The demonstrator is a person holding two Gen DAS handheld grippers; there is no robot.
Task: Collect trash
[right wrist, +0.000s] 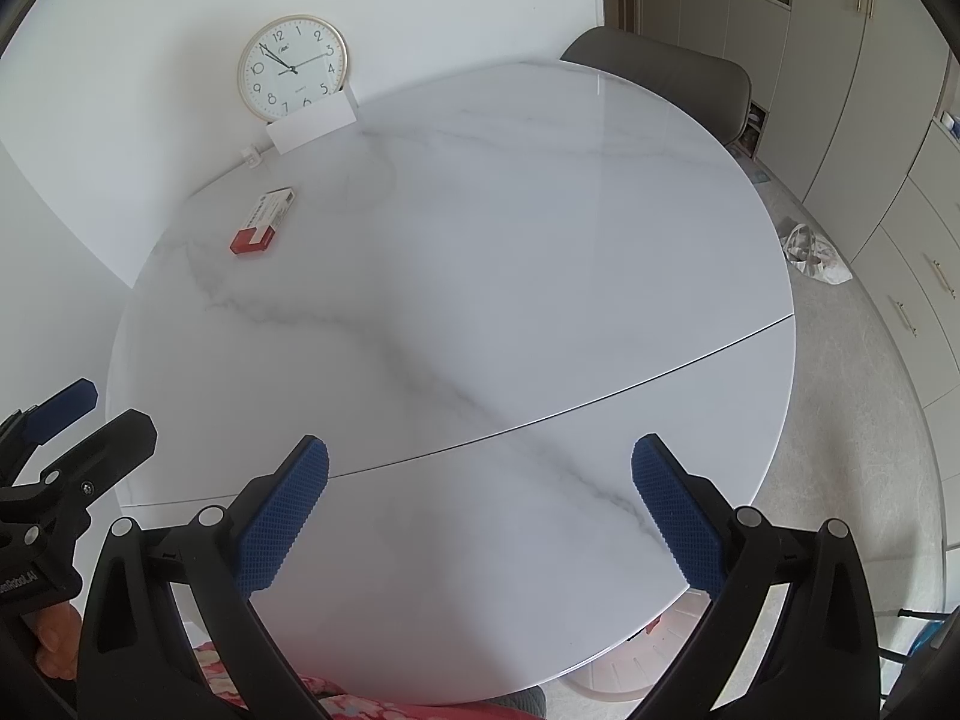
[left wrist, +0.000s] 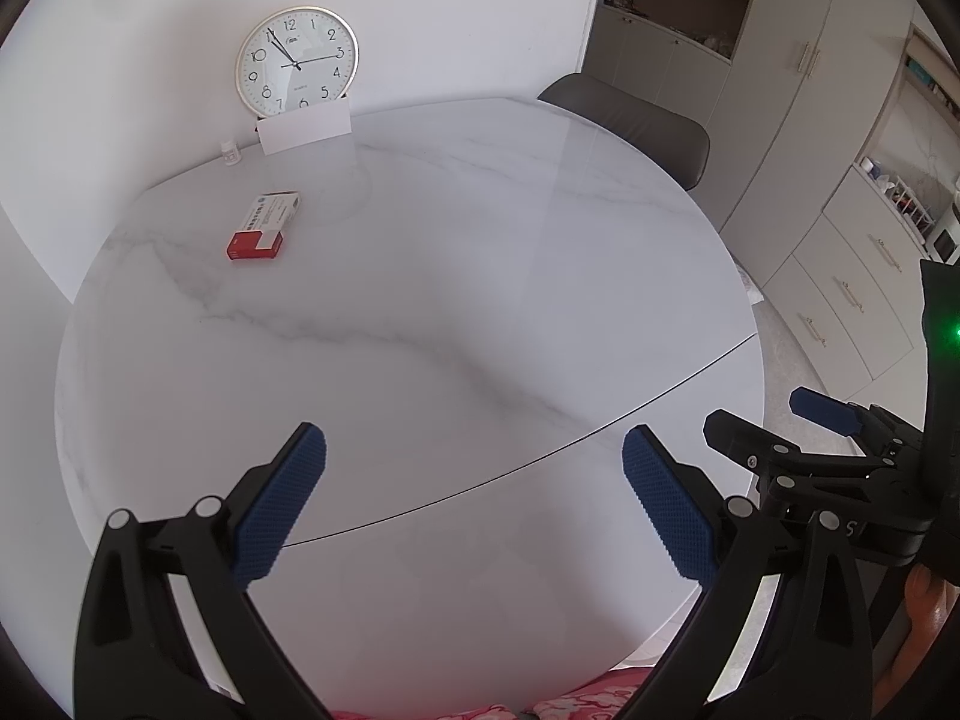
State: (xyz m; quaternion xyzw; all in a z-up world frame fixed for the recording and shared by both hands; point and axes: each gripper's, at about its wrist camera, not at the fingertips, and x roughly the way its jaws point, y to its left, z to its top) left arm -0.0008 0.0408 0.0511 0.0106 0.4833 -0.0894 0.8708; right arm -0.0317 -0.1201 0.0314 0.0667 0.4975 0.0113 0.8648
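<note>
A small red and white carton [left wrist: 264, 225] lies flat on the far left of the round white marble table [left wrist: 450, 300]; it also shows in the right wrist view [right wrist: 263, 221]. My left gripper [left wrist: 474, 498] is open and empty above the table's near edge. My right gripper [right wrist: 480, 504] is open and empty too, beside the left one. The right gripper shows at the right edge of the left wrist view [left wrist: 780, 420], and the left one at the left edge of the right wrist view [right wrist: 90, 414].
A wall clock [left wrist: 297, 63] leans on the wall behind a white card [left wrist: 306, 129], with a tiny bottle [left wrist: 228, 151] beside it. A grey chair [left wrist: 630, 120] stands at the far side. A plastic bag [right wrist: 813, 255] lies on the floor. A white basket [right wrist: 630, 654] sits under the table edge.
</note>
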